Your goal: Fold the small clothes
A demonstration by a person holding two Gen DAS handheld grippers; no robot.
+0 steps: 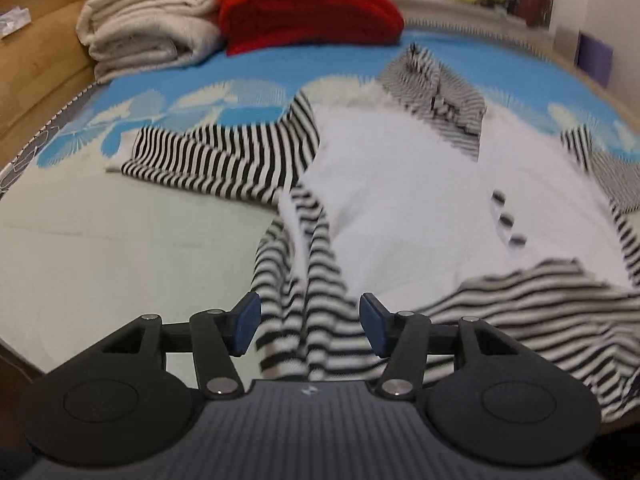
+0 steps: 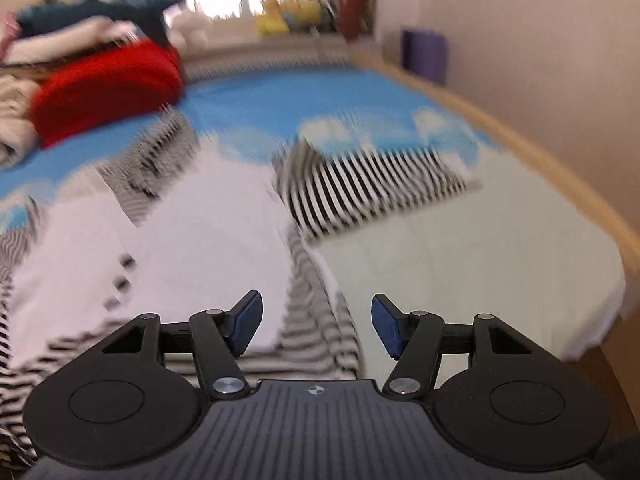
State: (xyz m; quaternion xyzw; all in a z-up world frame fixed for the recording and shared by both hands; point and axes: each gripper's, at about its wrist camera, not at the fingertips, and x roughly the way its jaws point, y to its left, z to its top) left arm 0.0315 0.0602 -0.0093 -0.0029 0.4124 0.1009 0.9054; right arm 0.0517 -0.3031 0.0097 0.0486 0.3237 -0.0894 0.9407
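1. Shirt (image 1: 400,184), white with striped sleeves, lies spread face up on the bed (image 1: 120,248). Left gripper (image 1: 310,326) hangs released over the striped hem corner (image 1: 296,320), nothing pinched. Folding looks barely begun.
2. Right gripper (image 2: 316,326), likewise released, hovers over the opposite hem edge (image 2: 316,320); picture blurred. Next, I'd guess, both must clamp hem corners.

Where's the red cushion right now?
The red cushion lies at the bed's far end: top centre in the left wrist view, upper left in the right, beside the folded cream blanket.
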